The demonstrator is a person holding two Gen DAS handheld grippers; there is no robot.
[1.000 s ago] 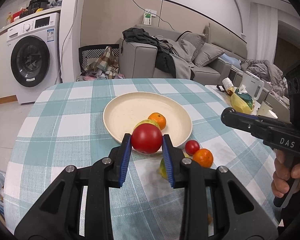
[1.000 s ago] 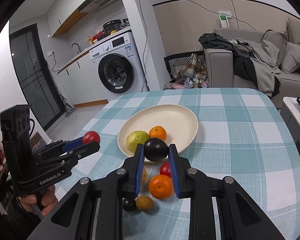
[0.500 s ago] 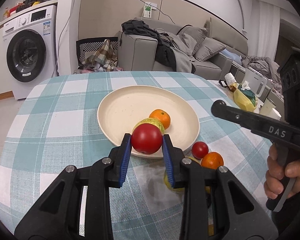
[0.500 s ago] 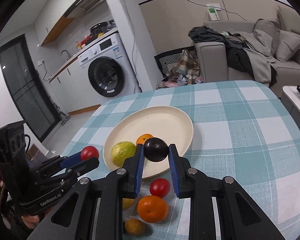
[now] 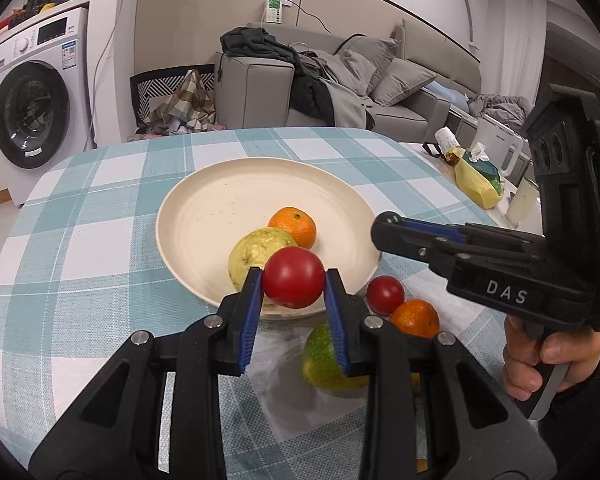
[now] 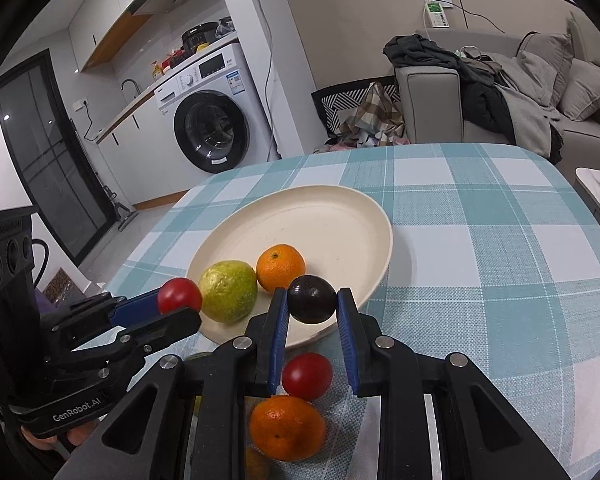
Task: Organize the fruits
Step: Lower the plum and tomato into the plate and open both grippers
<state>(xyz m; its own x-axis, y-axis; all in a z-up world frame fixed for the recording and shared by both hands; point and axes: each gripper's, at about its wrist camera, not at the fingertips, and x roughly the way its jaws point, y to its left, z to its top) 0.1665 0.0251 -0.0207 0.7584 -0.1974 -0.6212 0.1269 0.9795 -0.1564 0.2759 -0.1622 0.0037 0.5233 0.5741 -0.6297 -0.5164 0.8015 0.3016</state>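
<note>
My left gripper (image 5: pixel 293 283) is shut on a red tomato (image 5: pixel 294 278), held above the near rim of the cream plate (image 5: pixel 220 204). A green guava (image 5: pixel 256 252) and an orange (image 5: pixel 293 226) lie in the plate. My right gripper (image 6: pixel 311 305) is shut on a dark plum (image 6: pixel 311 305) over the plate's (image 6: pixel 320 220) near edge. On the cloth before the plate lie a second tomato (image 6: pixel 307 376), an orange (image 6: pixel 287 432) and a green fruit (image 5: pixel 320 364). The right gripper (image 5: pixel 388 226) shows from the side in the left wrist view; the left gripper (image 6: pixel 180 300) shows in the right wrist view.
A teal and white checked cloth (image 6: pixel 500 240) covers the table. Beyond its far edge stand a washing machine (image 6: pixel 208 132) and a grey sofa (image 5: pixel 260 88) with clothes. A yellow bag (image 5: pixel 478 180) and a cup sit on a side surface to the right. A person's hand (image 5: pixel 540 360) grips the right tool.
Both grippers have moved forward and down toward the plate, each keeping its fruit. The plate and its fruit now look larger and nearer.
</note>
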